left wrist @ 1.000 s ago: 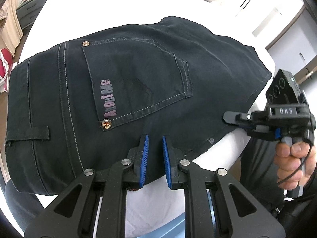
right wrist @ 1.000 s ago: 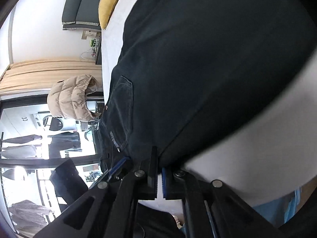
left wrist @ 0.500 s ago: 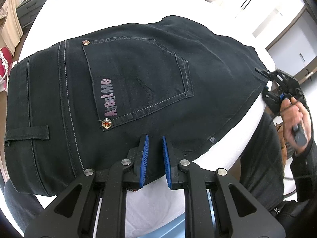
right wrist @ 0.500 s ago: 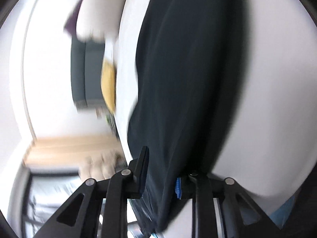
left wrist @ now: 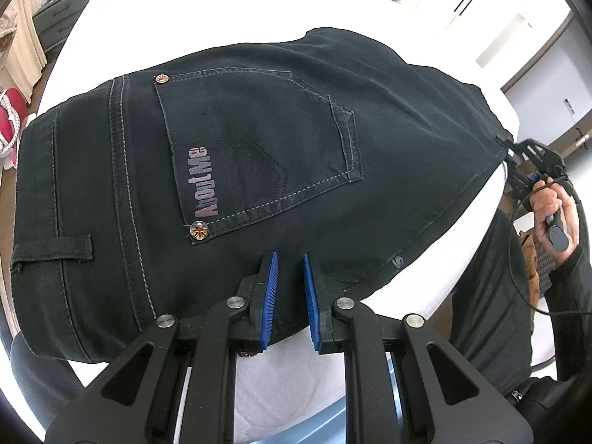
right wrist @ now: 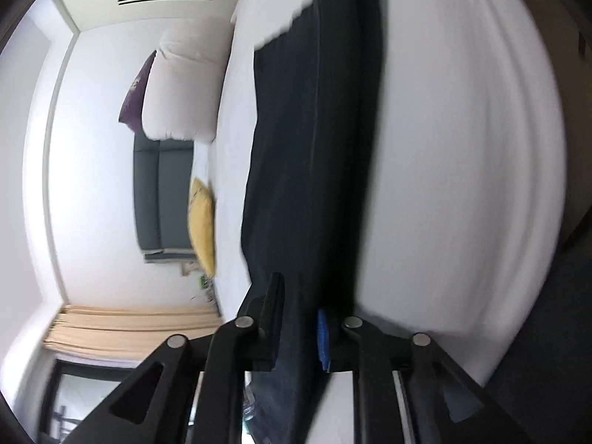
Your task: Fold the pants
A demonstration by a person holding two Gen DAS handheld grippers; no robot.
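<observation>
One pair of black pants [left wrist: 259, 155] on the white bed [left wrist: 222, 11], pocket up; left gripper [left wrist: 288, 296] and right gripper [right wrist: 299, 329] each pinch its near edge.

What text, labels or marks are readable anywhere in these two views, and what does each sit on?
"AboutMe": pinkish-grey lettering on the back pocket of the black denim pants, running sideways along the pocket edge in the left wrist view.
Small pale mark near the lower seam of the pants: looks like an "S", too small to be sure.
Right wrist view: blurred, no text to read.
</observation>
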